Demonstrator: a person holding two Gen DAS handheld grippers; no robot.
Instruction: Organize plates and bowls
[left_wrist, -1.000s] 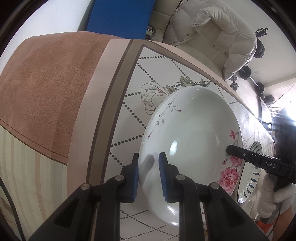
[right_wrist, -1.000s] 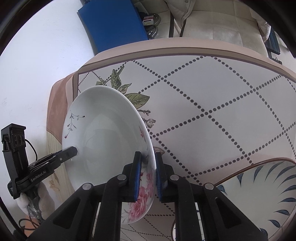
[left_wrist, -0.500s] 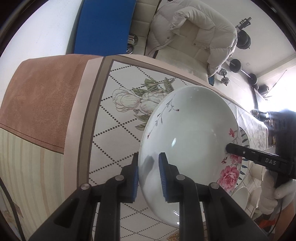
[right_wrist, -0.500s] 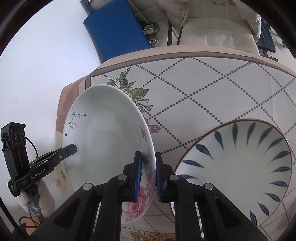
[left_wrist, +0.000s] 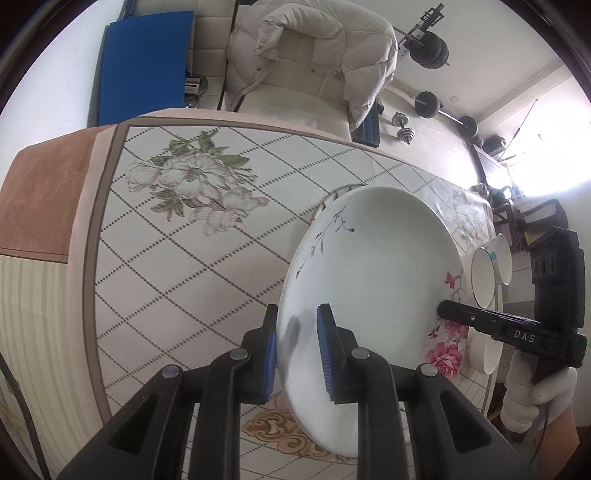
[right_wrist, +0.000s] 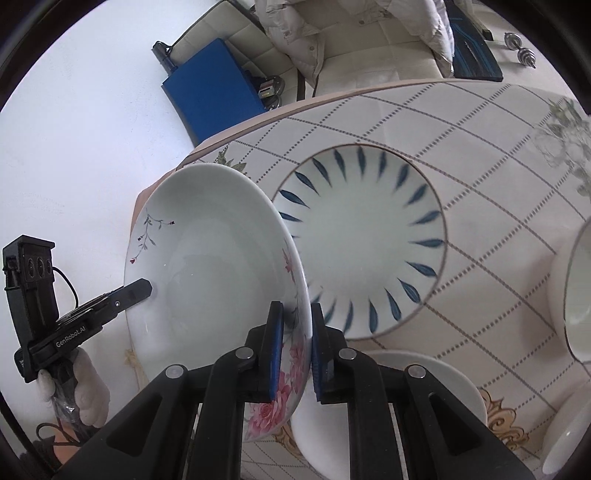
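Note:
A white rose plate (left_wrist: 376, 280) with pink roses and a thin sprig hangs tilted above the table, held at two opposite rims. My left gripper (left_wrist: 297, 332) is shut on its plain near rim. My right gripper (right_wrist: 297, 317) is shut on the rim with the roses. In the left wrist view the right gripper (left_wrist: 441, 308) reaches in from the right, held by a white-gloved hand (left_wrist: 532, 391). The rose plate (right_wrist: 221, 258) partly overlaps a blue-leaf plate (right_wrist: 362, 240) lying flat on the table. The left gripper (right_wrist: 147, 286) shows at the far rim.
White bowls (left_wrist: 487, 273) stand past the plate, and further white dishes (right_wrist: 443, 380) and a bowl (right_wrist: 576, 280) sit around the blue-leaf plate. The flowered tablecloth (left_wrist: 184, 277) covers the table. A chair with a white jacket (left_wrist: 314, 48) and a blue mat (left_wrist: 144, 62) lie beyond the far edge.
Both grippers have lifted and carried the rose plate along the table. The blue-leaf plate has come fully into the right wrist view, and white bowls have appeared.

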